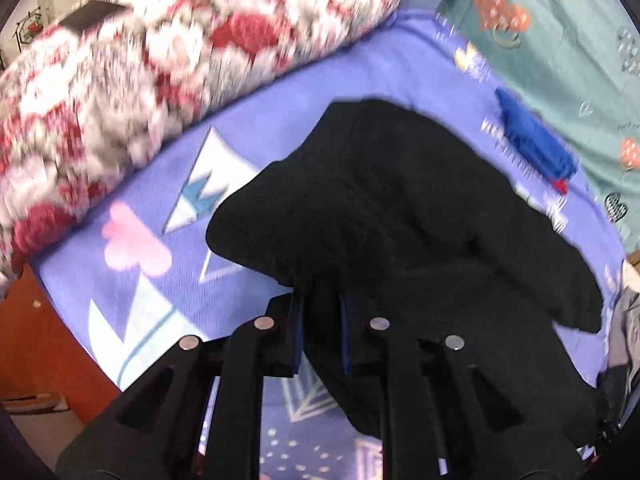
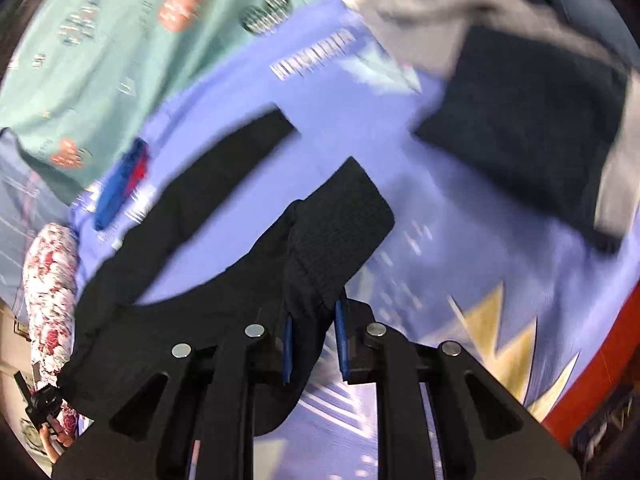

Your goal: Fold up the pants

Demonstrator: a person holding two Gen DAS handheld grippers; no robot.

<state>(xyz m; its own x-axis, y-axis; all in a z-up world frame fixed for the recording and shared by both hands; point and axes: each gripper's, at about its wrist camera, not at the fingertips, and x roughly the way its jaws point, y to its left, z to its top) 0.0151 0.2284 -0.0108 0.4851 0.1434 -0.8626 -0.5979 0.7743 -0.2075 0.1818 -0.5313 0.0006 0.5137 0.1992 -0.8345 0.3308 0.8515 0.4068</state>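
Observation:
Black pants lie bunched on a purple patterned bedsheet. My left gripper is shut on the pants' near edge, with cloth between its blue-padded fingers. In the right wrist view my right gripper is shut on one leg's ribbed cuff. The other leg stretches away to the upper left across the sheet. Both views are motion-blurred.
A red and white floral quilt is rolled at the left, and a teal blanket lies at the right. A blue and red cloth lies by the pants. Folded dark and grey clothes sit at the upper right. The orange bed edge is close.

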